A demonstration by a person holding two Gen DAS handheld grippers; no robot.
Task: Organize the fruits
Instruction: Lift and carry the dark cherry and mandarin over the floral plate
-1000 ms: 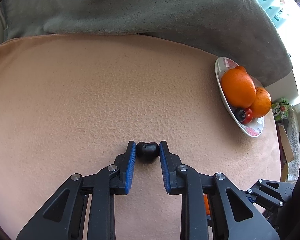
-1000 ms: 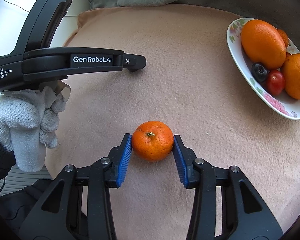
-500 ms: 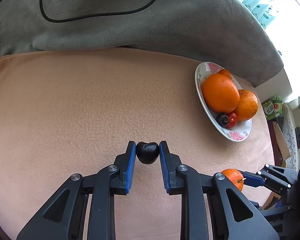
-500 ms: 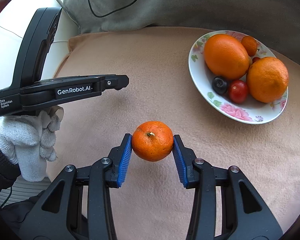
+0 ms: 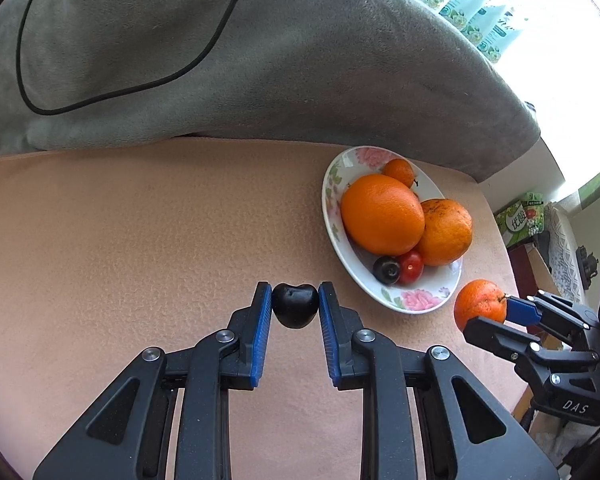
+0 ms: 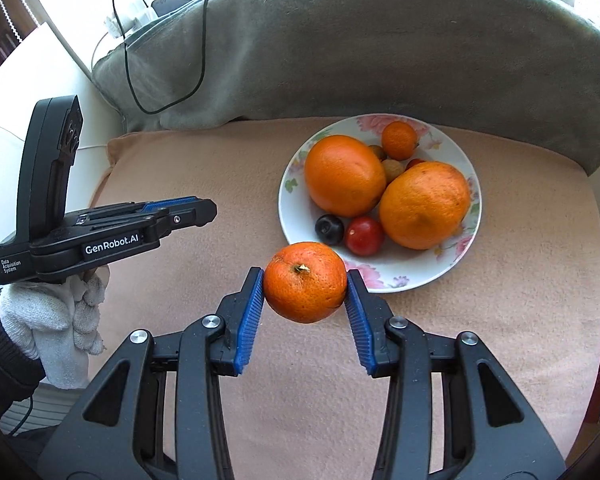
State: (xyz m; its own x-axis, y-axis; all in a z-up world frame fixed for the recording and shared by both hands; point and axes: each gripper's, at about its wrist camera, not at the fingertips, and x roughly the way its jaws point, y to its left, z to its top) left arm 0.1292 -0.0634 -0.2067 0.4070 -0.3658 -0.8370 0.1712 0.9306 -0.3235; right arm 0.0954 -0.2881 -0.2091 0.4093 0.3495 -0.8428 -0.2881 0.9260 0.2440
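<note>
My left gripper [image 5: 295,307] is shut on a dark cherry [image 5: 295,310] and holds it above the peach cloth, left of the floral plate [image 5: 332,216]. My right gripper [image 6: 305,286] is shut on a small mandarin [image 6: 305,282], held just in front of the plate's near rim [image 6: 404,280]. The plate holds two large oranges [image 6: 344,175], a small mandarin [image 6: 398,140], a red cherry tomato [image 6: 364,235] and a dark cherry [image 6: 329,229]. The right gripper with its mandarin [image 5: 480,310] also shows in the left wrist view. The left gripper [image 6: 196,212] shows at the left of the right wrist view.
A grey blanket [image 6: 340,48] with a black cable [image 6: 140,80] lies behind the peach cloth [image 5: 140,240]. A gloved hand [image 6: 52,320] holds the left gripper. Boxes [image 5: 520,220] stand beyond the right edge of the cloth.
Both grippers have risen off the cloth with their fruit and moved toward the plate. The plate now sits closer and more central in both views.
</note>
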